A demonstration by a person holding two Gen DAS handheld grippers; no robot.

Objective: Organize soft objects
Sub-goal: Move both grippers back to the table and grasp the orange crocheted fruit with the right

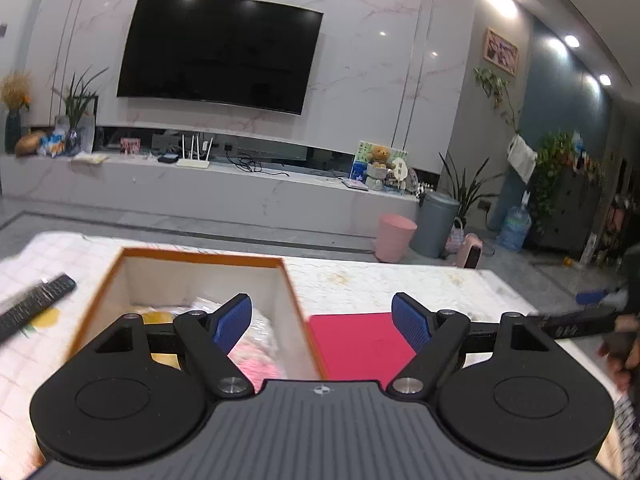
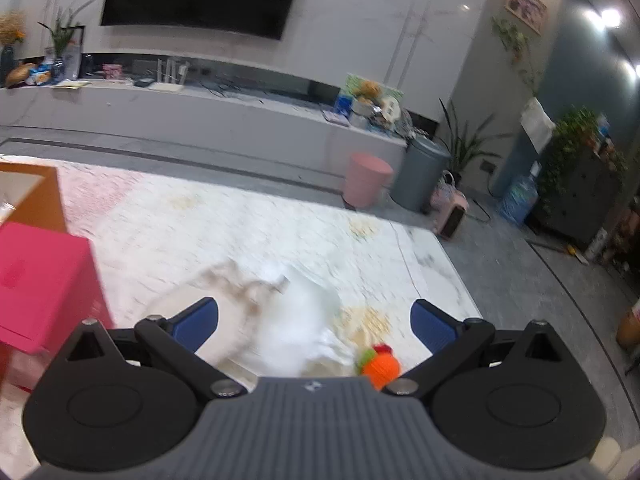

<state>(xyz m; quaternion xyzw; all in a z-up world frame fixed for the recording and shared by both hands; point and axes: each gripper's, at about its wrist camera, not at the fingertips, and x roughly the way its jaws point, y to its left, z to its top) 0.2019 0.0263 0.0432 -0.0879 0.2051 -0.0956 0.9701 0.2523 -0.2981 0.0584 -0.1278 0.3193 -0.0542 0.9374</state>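
Note:
An orange-rimmed open box [image 1: 200, 258] stands on the table and holds soft things: a pink plush item [image 1: 256, 364], a clear-wrapped bundle [image 1: 208, 306] and something yellow [image 1: 158, 316]. My left gripper [image 1: 322, 320] is open and empty, above the box's right wall. A red box [image 1: 356, 344] stands right of it, also in the right wrist view [image 2: 36, 280]. My right gripper [image 2: 314, 326] is open and empty over a blurred white soft cloth [image 2: 300, 320] and a beige soft item [image 2: 224, 284]. An orange knitted toy [image 2: 380, 368] lies near its right finger.
A black remote [image 1: 36, 302] lies on the table at left. The table [image 2: 240, 220] has a pale patterned cover; its right edge drops to a grey floor. A pink bin [image 2: 366, 180] and a grey bin [image 2: 420, 172] stand beyond. A TV console runs along the far wall.

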